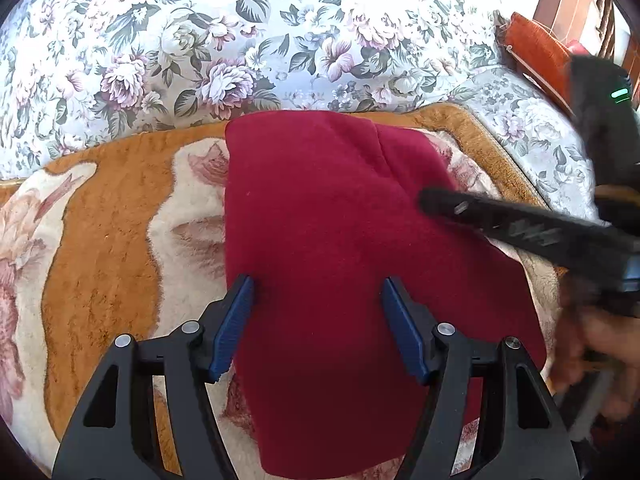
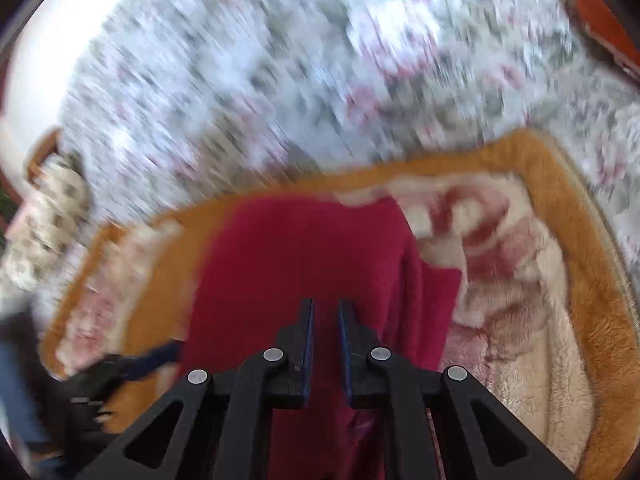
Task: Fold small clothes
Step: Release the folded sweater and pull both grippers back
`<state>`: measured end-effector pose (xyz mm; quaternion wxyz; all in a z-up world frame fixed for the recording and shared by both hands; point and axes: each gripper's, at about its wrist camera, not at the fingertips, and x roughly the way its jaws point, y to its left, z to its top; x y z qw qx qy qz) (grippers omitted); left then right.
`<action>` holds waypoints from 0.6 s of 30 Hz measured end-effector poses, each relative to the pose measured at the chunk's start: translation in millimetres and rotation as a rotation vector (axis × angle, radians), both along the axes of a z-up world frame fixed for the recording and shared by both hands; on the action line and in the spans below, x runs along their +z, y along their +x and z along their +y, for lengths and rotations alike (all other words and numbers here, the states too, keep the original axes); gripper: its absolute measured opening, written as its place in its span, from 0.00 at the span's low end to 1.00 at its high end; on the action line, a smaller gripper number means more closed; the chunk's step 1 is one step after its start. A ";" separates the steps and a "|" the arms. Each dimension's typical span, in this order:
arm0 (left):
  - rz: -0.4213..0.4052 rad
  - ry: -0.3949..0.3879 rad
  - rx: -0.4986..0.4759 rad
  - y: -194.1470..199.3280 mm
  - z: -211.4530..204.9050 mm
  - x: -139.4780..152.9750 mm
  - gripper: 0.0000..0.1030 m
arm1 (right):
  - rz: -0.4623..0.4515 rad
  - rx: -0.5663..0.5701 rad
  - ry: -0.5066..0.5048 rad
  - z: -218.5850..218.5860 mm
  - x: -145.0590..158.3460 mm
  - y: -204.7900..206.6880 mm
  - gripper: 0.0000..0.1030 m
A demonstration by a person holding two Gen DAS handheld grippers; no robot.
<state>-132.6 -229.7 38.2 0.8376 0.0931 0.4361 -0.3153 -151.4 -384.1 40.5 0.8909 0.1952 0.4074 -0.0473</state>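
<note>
A dark red fleece garment (image 1: 340, 240) lies folded lengthwise on a plush orange and cream blanket (image 1: 100, 260). My left gripper (image 1: 318, 280) is open, its blue pads spread over the garment's near part, holding nothing. My right gripper (image 1: 428, 202) reaches in from the right above the garment's right edge. In the blurred right wrist view the right gripper (image 2: 325, 304) has its jaws nearly together with a narrow gap, nothing between them, above the red garment (image 2: 300, 264). The left gripper (image 2: 160, 354) shows at the lower left there.
The blanket (image 2: 560, 320) lies on a sofa with floral upholstery (image 1: 240, 40). An orange cushion (image 1: 536, 48) and wooden furniture sit at the far right. A patterned cushion (image 2: 48, 216) is at the left of the right wrist view.
</note>
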 end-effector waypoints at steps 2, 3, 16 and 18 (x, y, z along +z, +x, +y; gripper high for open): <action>0.002 0.001 0.001 -0.7 1.1 0.0 0.65 | -0.015 0.005 0.024 -4.7 -8.7 1.8 0.08; 0.006 0.000 0.002 -0.5 2.5 -0.5 0.67 | -0.017 0.003 0.034 -6.3 -8.0 0.0 0.08; 0.032 -0.016 0.036 -0.8 8.5 -4.0 0.73 | -0.009 0.093 -0.118 43.4 13.9 -66.6 0.11; 0.030 -0.011 0.036 -2.3 9.0 -4.0 0.73 | 0.011 0.093 -0.153 46.1 -1.0 -73.9 0.10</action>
